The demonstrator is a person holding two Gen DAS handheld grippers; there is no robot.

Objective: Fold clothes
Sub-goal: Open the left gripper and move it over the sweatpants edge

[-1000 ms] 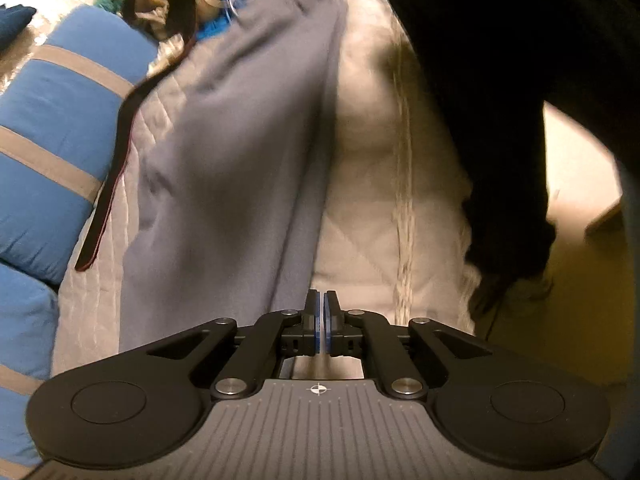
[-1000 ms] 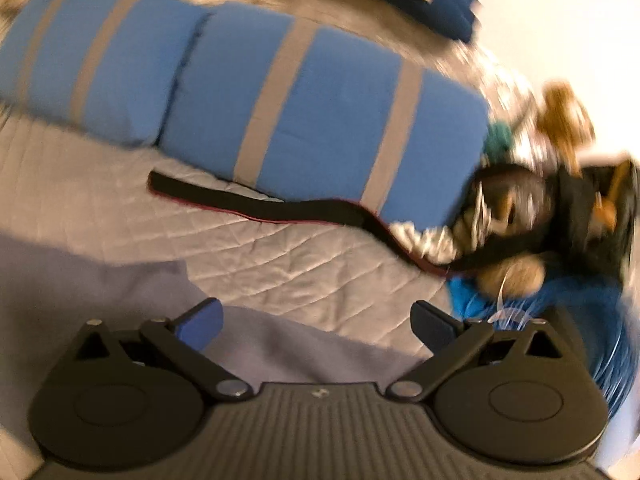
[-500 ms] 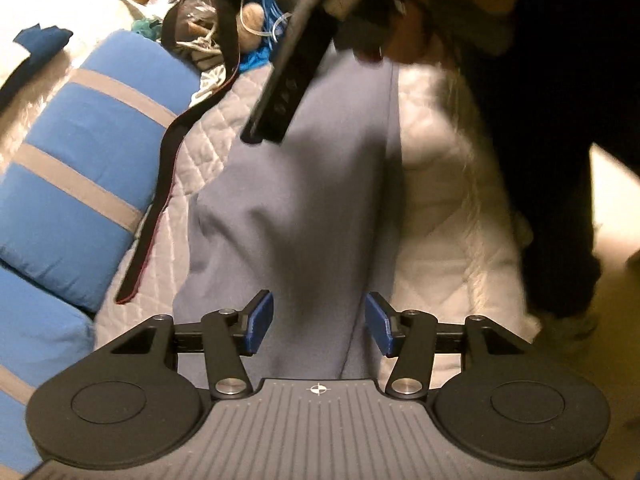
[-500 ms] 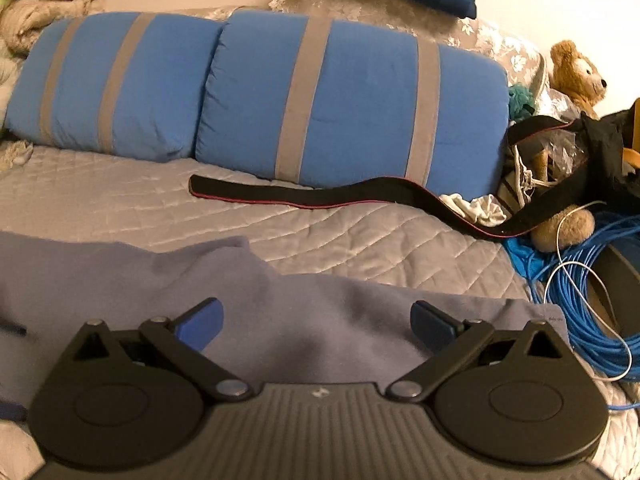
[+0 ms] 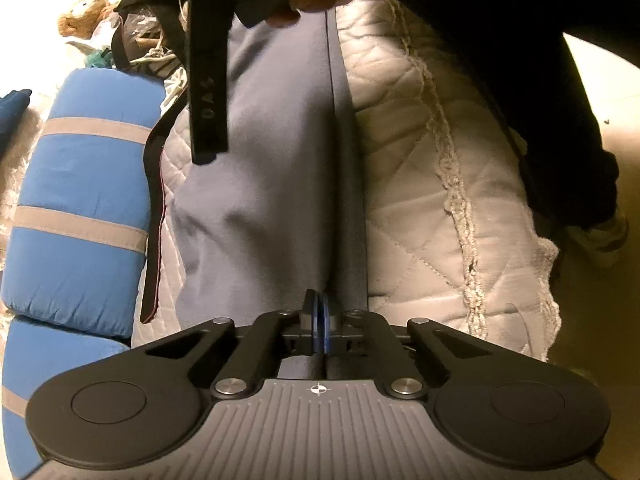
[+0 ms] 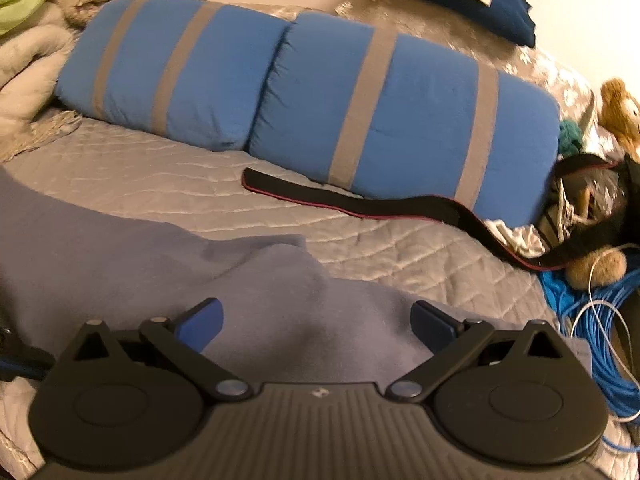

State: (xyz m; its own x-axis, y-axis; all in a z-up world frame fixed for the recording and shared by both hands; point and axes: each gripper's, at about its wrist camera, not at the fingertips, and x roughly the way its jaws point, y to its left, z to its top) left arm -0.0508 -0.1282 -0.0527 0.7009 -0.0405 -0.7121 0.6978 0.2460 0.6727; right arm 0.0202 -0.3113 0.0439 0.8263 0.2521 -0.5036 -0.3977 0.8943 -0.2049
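Note:
A grey-blue garment [image 5: 272,184] lies stretched lengthwise on a quilted bed cover [image 5: 408,184]. My left gripper [image 5: 319,312] is shut on the garment's near edge, with cloth pinched between the blue pads. The right gripper's body and the hand holding it show at the top of the left wrist view [image 5: 208,80], over the garment's far end. In the right wrist view the same garment [image 6: 168,264] lies under my right gripper [image 6: 316,320], which is open and empty just above the cloth.
Blue pillows with grey stripes [image 6: 320,92] lie along the far side, with a black strap [image 6: 360,200] in front. A teddy bear [image 6: 620,108], blue cable [image 6: 600,320] and clutter sit at the right. The bed's lace edge [image 5: 460,184] runs beside dark-clothed legs [image 5: 540,80].
My left gripper was shut, opened half a second ago, and has shut again on the garment's edge. The right gripper has moved nearer over the garment's far end and stays open.

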